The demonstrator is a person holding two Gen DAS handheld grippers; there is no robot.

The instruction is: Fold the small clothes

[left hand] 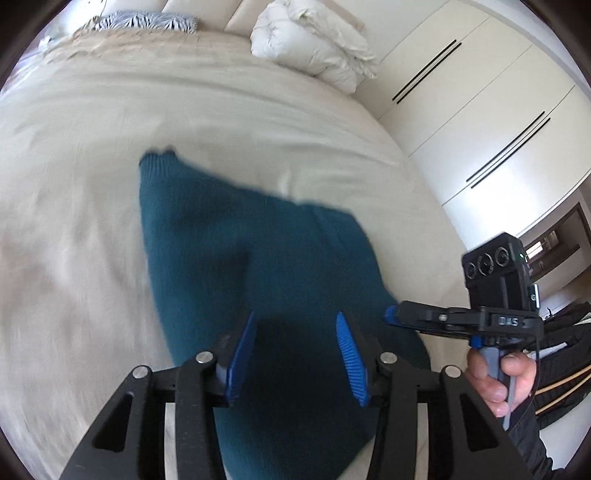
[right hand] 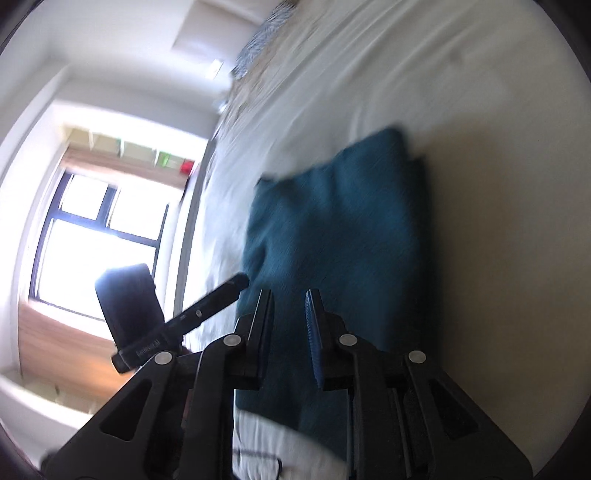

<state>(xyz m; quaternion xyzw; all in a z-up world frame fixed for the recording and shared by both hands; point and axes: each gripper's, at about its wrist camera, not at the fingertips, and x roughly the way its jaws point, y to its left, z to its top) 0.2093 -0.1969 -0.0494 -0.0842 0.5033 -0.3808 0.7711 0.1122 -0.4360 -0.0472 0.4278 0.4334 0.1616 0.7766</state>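
A teal knit garment lies folded on the cream bed; the right wrist view shows the garment as a rough rectangle. My left gripper hovers over its near part, open, blue pads wide apart with fabric below them but not pinched. My right gripper points at the garment's near edge with its jaws only narrowly apart and no fabric bunched between them. From the left wrist view the right gripper sits at the garment's right edge, held by a hand. Both views are blurred.
A rolled white duvet and a striped pillow lie at the head of the bed. White wardrobe doors stand to the right of the bed. A bright window is on the far side, beyond the bed sheet.
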